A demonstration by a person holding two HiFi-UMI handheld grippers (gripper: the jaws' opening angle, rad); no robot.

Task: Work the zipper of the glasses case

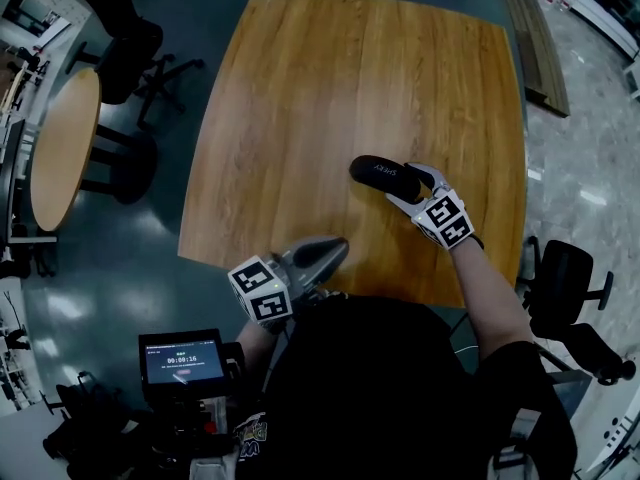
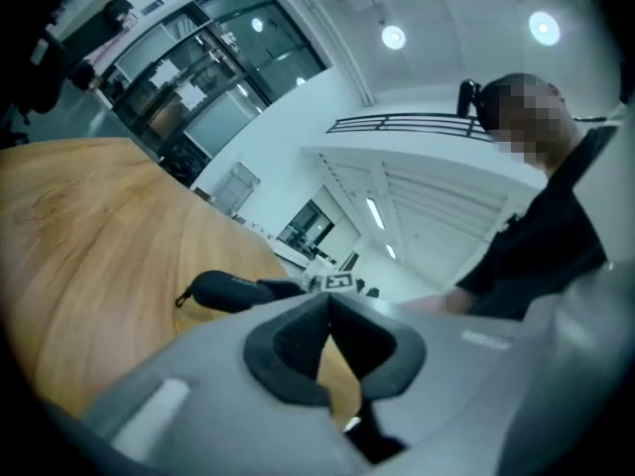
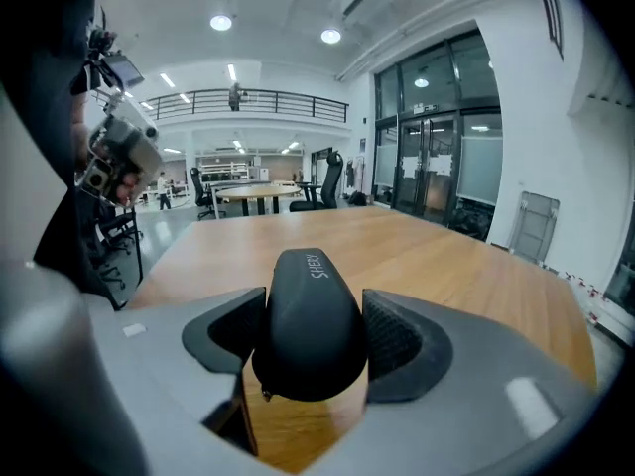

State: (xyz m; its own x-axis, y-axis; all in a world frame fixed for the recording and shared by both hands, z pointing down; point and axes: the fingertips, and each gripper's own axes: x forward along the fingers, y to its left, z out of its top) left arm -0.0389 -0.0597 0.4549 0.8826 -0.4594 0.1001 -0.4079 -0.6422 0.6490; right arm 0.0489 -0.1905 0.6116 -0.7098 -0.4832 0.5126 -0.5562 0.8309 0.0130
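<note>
The case (image 1: 383, 174) lay on the table (image 1: 340, 78), at about 4 o'clock from its middle, its length running roughly 10 to 4. The right gripper (image 1: 408, 186) clamped the case's 4 o'clock end, both pads pressing its sides, as that gripper's own view showed. The left gripper (image 1: 322, 253) hung over the near edge, at about 7 o'clock from the case and well apart from it, jaws clenched on nothing. A small tab (image 2: 183, 298) stuck out at the case's free end. It may have been the zipper pull or a loop, but it was too small to tell. The case looked shut, and nothing gripped the tab. On that showing only the bracing was done. The left gripper had yet to open, take the pull and run it along the seam.
</note>
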